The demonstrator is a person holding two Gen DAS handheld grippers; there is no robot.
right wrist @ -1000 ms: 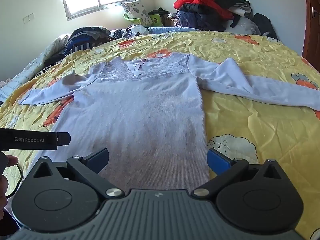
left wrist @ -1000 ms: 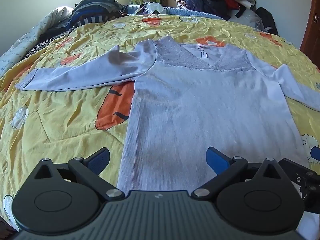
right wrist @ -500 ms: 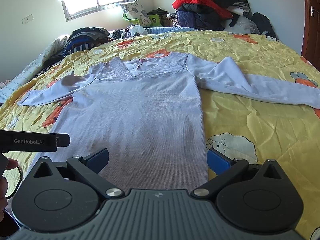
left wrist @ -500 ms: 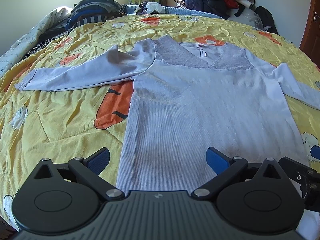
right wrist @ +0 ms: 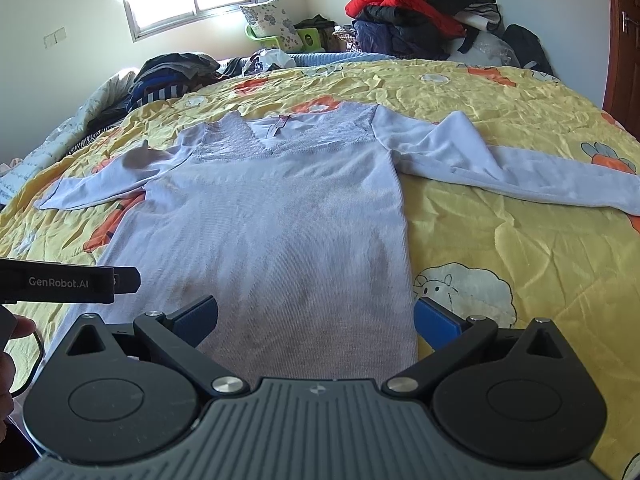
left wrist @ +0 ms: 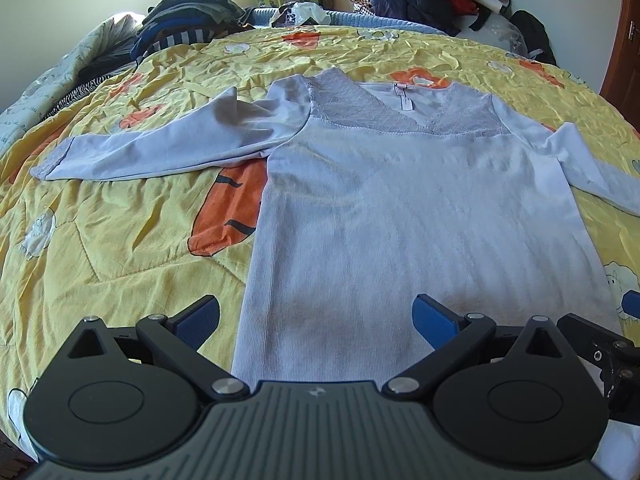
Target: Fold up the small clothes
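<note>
- Flat on the yellow quilt [left wrist: 120, 240] of the bed lies a pale lilac long-sleeved top [left wrist: 420, 208], front up, sleeves spread to either side.
- Over its hem hovers the left tool [left wrist: 316, 316], blue fingers spread wide, holding nothing.
- Beside it the right tool [right wrist: 316, 316] is likewise agape and empty above the hem.
- Beyond the bed sits a clothes pile [right wrist: 408, 16].

Both wrist cameras sat low at the near edge of the bed [left wrist: 120, 248], facing its far edge. The left view stood near the shirt's [left wrist: 400, 220] hem, toward the left; the right view looked from further right. Both shared the shirt [right wrist: 280, 220] and the far clothes pile [right wrist: 408, 20].
</note>
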